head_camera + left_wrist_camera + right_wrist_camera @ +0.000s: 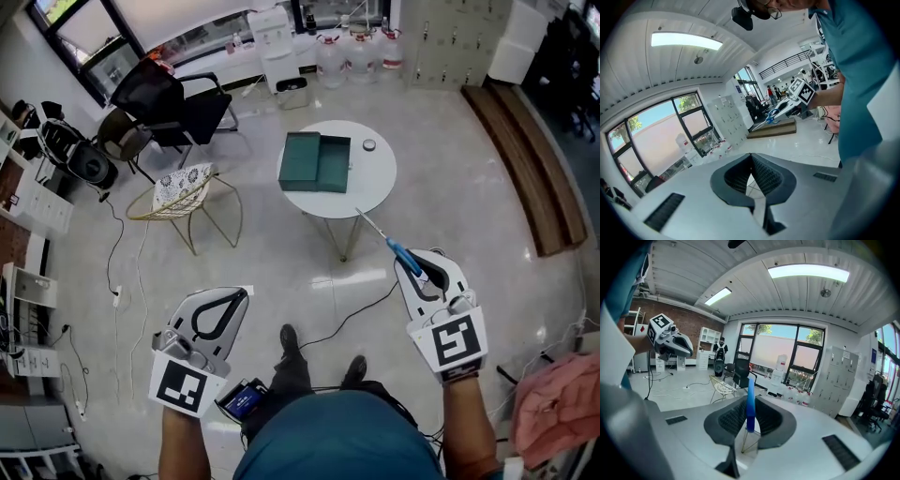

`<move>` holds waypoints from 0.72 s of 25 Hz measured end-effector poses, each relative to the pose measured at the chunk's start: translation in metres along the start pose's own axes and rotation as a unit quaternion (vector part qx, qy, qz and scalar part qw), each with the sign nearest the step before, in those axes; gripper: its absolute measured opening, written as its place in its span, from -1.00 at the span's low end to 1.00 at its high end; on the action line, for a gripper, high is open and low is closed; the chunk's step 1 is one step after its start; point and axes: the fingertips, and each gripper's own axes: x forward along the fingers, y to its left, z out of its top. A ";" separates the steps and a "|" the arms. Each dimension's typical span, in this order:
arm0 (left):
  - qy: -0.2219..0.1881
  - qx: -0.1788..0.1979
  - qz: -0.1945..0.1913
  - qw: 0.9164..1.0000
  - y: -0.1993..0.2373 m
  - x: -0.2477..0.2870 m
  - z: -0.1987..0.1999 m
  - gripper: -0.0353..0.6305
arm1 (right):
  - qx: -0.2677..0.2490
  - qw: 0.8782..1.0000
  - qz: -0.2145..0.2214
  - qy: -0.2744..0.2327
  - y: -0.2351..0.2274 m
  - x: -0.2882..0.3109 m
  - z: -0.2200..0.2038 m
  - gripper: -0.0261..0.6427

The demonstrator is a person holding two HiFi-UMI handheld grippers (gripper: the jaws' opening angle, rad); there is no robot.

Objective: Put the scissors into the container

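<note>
The scissors (398, 249) have a blue handle and thin blades that point toward the round white table (370, 183). My right gripper (420, 265) is shut on the handle, above the floor and to the near right of the table. In the right gripper view the blue handle (750, 408) stands upright between the pads of that gripper (750, 399). The container (316, 161), an open dark green box, lies on the table's left half. My left gripper (242, 294) hangs low at the left, shut and empty, its tips (751, 157) meeting.
A small round object (368, 145) lies on the table by the box. A gold wire chair (187, 192) and a black office chair (164, 103) stand to the left. A wooden bench (525, 159) runs along the right. Cables cross the floor near the person's feet (291, 342).
</note>
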 end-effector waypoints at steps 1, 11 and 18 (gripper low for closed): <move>-0.007 -0.002 -0.005 1.000 0.009 0.006 -0.007 -0.84 | 0.001 1.000 -0.008 0.005 -0.002 0.009 0.000 -0.72; -0.091 0.021 -0.061 0.994 0.116 0.065 -0.027 -0.84 | 0.021 0.993 -0.104 0.045 -0.015 0.058 0.036 -0.72; -0.106 0.033 -0.107 0.988 0.143 0.098 -0.039 -0.84 | 0.041 0.987 -0.144 0.061 -0.018 0.076 0.035 -0.72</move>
